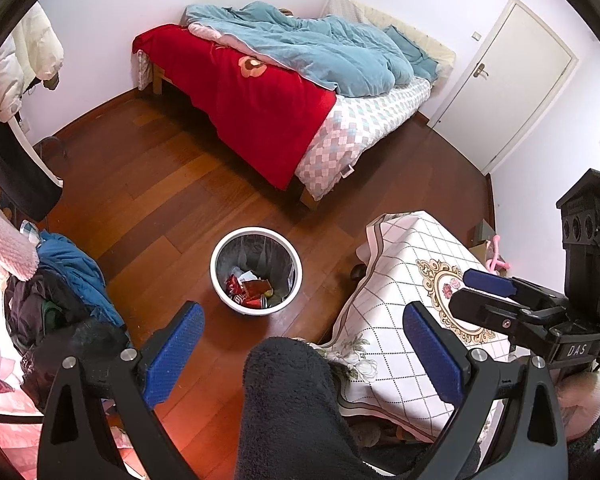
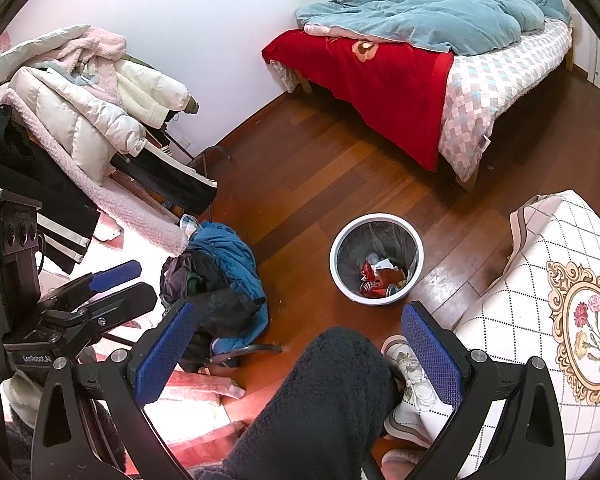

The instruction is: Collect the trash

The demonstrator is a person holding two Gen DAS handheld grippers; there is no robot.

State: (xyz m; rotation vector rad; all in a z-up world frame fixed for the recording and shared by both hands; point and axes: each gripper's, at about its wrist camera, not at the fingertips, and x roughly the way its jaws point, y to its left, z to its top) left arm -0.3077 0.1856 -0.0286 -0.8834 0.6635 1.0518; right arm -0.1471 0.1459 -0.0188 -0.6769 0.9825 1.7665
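- The left hand-held gripper was spread wide, its blue pads far apart with nothing between them and touching nothing.
- The right hand-held gripper was likewise spread wide and held nothing; in the left wrist view it showed from the side above the bench, with a gap between its two fingers.
- Both were held in the air above the wooden floor, pointing down and forward toward the trash bin.
- A dark fleece-clad leg of the person rose between the fingers in both views.
- The trash bin, a round white one with a dark liner, stood upright on the floor with its mouth open upward, between the pile of clothes on a chair and the bench under a checked cloth with a flower medallion.
- The trash lay at the bottom of the bin: red wrappers, white paper and what looked like a can on its side; which way its long axis ran could not be told.
- Beyond the bin stood a bed with a red blanket and a blue quilt.
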